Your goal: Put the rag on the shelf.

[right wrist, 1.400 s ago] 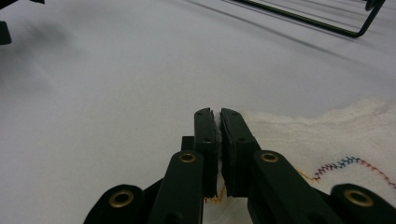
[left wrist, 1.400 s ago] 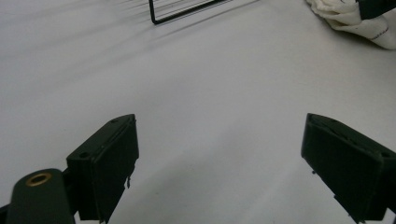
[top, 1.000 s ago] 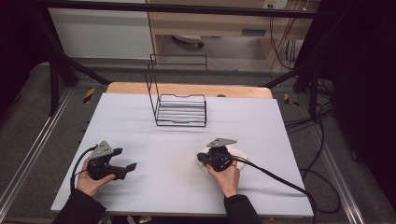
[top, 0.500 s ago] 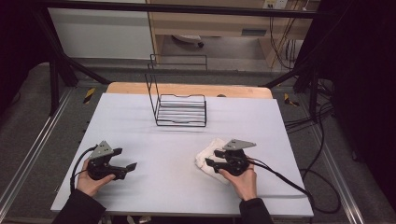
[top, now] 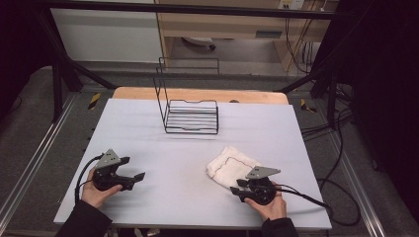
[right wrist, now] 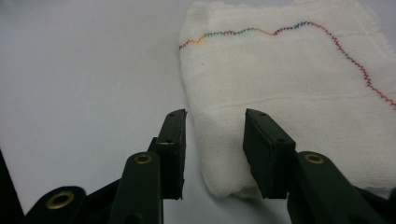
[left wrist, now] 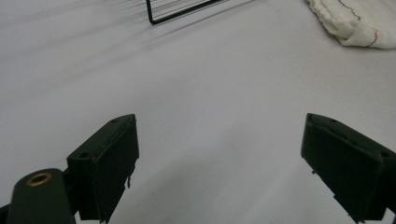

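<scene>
Matte, pale grey table top, smooth and flat, laid over a light wooden board that shows as a strip along its far edge. At the far middle, a black wire rack: thin straight rods, a ribbed horizontal base and a tall upright frame at one end.

Nearer, right of centre: a folded white cloth of soft, loosely woven gauze, layered, with a slightly frayed rim and a wavy line of multicoloured stitching across its top. Lying flat on the table, well apart from the rack, with one rounded folded corner pointing toward the right gripper.

Right gripper, black and hard-edged with flat rectangular pads, held low just beside the cloth's near edge; jaws partly apart and just closing in, the folded corner between them, pads not seen to press on the fabric.

Left gripper at the near left of the table, held in a hand, jaws spread wide, bare table between them, touching no object.
</scene>
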The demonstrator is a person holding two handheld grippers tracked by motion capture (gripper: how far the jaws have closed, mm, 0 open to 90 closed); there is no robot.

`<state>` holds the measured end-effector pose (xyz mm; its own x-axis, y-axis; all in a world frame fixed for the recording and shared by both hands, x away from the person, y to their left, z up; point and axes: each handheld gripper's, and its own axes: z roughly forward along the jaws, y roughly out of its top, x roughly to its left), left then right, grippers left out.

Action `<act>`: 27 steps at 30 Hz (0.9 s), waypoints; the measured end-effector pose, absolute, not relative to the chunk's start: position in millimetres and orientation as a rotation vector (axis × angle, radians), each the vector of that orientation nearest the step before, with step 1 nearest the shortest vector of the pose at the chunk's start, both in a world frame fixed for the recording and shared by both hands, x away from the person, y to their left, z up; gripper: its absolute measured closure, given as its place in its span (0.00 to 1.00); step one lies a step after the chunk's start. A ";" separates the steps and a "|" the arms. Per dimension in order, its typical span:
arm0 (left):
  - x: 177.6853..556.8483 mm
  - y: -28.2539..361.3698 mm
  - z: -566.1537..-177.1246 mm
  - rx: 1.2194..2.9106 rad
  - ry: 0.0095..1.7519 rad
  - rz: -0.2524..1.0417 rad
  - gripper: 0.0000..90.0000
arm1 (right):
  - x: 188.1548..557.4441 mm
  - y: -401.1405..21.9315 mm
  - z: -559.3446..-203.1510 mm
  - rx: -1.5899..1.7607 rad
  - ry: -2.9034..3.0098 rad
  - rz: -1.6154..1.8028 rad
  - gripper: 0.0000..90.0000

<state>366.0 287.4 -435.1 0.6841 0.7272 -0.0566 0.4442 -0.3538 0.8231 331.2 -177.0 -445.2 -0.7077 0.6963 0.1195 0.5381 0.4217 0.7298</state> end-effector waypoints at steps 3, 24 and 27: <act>366.2 287.1 -435.4 2.011 0.901 0.402 0.12 | 330.7 -172.4 -446.6 1.065 2.461 1.104 0.78; 366.4 288.0 -435.0 2.007 0.905 0.404 0.13 | 332.3 -131.7 -434.0 1.082 2.531 1.241 0.96; 366.5 288.2 -434.9 2.007 0.906 0.404 0.13 | 330.4 -119.5 -436.1 1.061 2.560 1.243 0.96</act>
<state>366.5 288.2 -434.9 0.6821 0.7291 -0.0557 0.4454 -0.3539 0.8224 330.4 -119.5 -436.1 -0.7513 0.6299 0.1970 0.5444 0.4228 0.7245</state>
